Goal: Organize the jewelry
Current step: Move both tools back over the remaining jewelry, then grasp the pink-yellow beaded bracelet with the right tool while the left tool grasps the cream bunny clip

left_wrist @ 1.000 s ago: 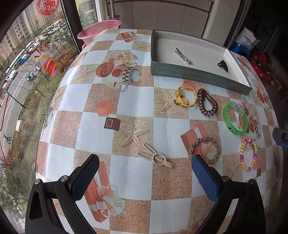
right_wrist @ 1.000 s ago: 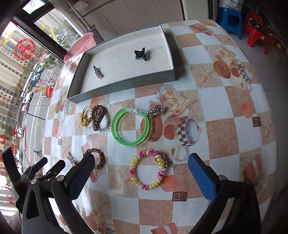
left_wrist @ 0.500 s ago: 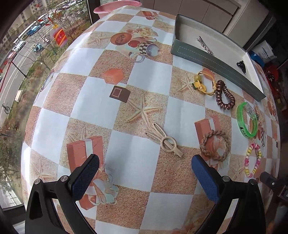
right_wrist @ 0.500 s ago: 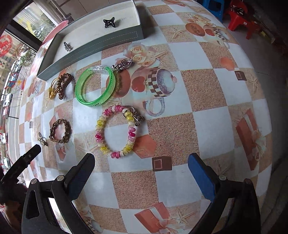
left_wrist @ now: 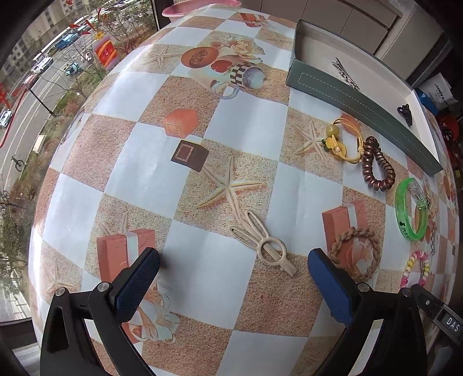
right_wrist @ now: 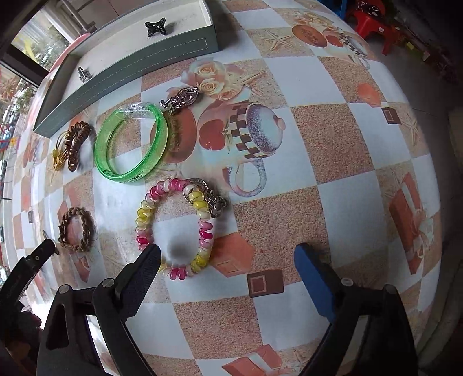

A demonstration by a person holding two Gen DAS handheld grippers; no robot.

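The left tongs hang wide apart above the bench, nothing gripped, and the beige rabbit-shaped hair clip lies flat on the checked cloth between their two pads, touched by neither. Just beside the right-hand pad sits a braided brown ring. The right tongs are also wide, and their jaws have just been closing a little; they hold nothing. The left pad of that pair stands at the near edge of the pink, yellow and white coil bracelet, most of whose loop lies ahead of the gap, with a small metal clasp at its far side. Beyond it lies the green bangle, a silver clip near its rim, and to its left a brown spiral hair tie touching a yellow elastic. The grey-green tray stands at the far edge of the bench and holds a black claw clip and a slim silver clip, well apart from each other
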